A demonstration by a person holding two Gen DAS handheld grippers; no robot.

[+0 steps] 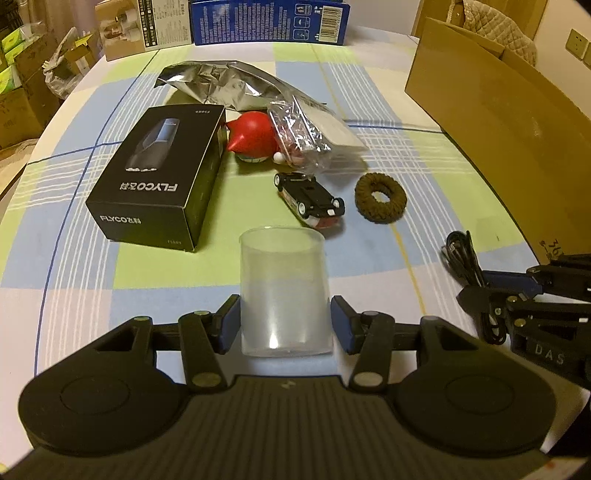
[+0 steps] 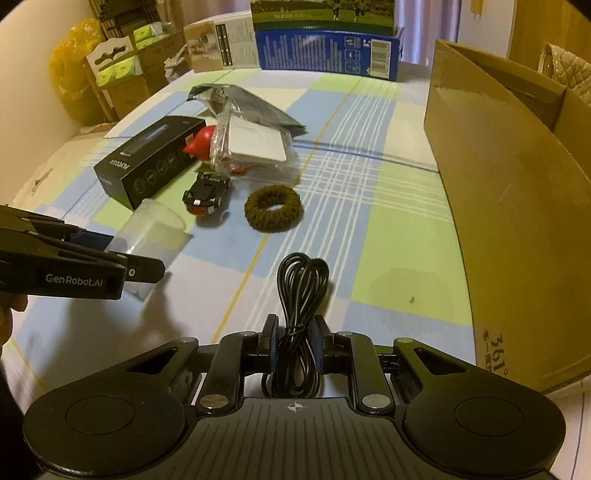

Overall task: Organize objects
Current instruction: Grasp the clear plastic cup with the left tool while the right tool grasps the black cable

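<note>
Here, nearest the left wrist camera, the left gripper (image 1: 284, 321) has its blue-padded fingers spread wide around a translucent frosted plastic cup (image 1: 284, 291). The left pad touches the cup's side; at the right pad, contact cannot be told. In the right wrist view the right gripper (image 2: 294, 334) has its fingers drawn in tight on a coiled black cable (image 2: 301, 291), whose loops fan out ahead of the pads over the checked blue, green and white tablecloth (image 2: 369, 206).

Beyond the cup lies a black toy car (image 1: 310, 199) on its side, and just right of it a brown knitted ring (image 1: 380, 197). Left of the car sits a black rectangular carton (image 1: 159, 177) marked FLYCO. Behind the car a red round figurine (image 1: 251, 134) rests against the carton's far end, touching a clear crinkled plastic bag (image 1: 299, 136) with a white card inside. A silver foil pouch (image 1: 221, 86) lies further back. Along the right edge stands a large brown cardboard box (image 2: 517, 206), open at the top. At the table's far end stand a blue printed box (image 1: 269, 22) and a beige one (image 1: 144, 26).
</note>
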